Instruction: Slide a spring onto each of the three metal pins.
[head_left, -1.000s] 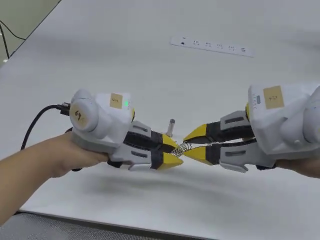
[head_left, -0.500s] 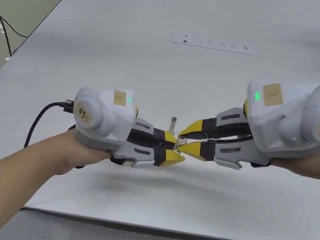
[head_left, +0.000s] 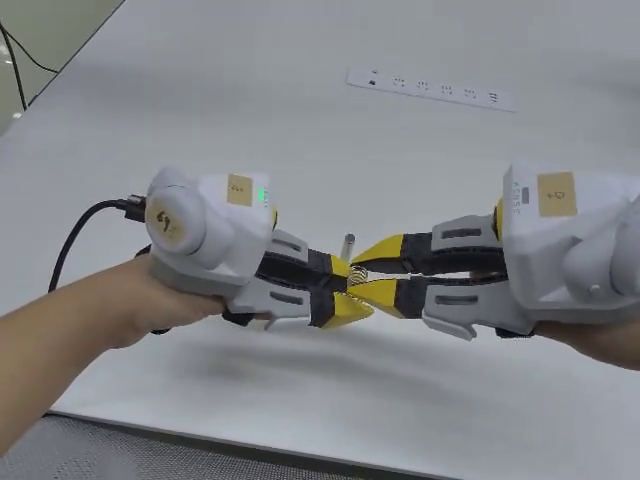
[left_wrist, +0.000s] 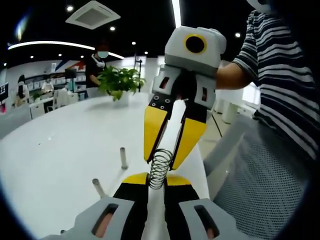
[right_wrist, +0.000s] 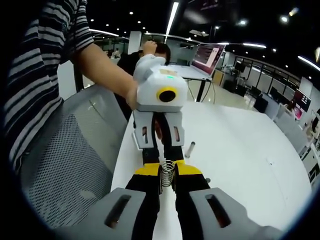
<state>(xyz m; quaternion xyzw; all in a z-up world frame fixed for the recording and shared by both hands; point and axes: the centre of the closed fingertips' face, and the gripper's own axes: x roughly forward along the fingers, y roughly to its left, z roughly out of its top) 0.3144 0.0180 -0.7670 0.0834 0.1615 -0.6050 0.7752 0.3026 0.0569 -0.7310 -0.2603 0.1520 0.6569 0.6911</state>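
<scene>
In the head view, the left gripper (head_left: 352, 296) and the right gripper (head_left: 363, 277) meet tip to tip above the white counter (head_left: 300, 130). A short length of the spring (head_left: 358, 272) shows between the yellow tips. One metal pin (head_left: 348, 245) stands upright on the counter just behind the tips. A power strip (head_left: 430, 89) lies well beyond, near the far edge. A black cable (head_left: 75, 240) runs from the rear of the left gripper. In the left gripper view, the left jaws stand nearly together and pinch the lower end of the spring (left_wrist: 159, 170), which rises between them. The right gripper (left_wrist: 162, 160) enters from above, its jaws set in a narrow V and pressed against both sides of the upper coils. Two pins stand apart on the counter to the left, a farther pin (left_wrist: 123, 157) and a nearer pin (left_wrist: 98, 188). In the right gripper view, the spring (right_wrist: 167, 175) sits held between the right jaws. The left gripper (right_wrist: 161, 155) faces it directly, jaws close together on the far end. One pin stands just to the right of the spring. A mesh chair (right_wrist: 70, 165) is at the left.
</scene>
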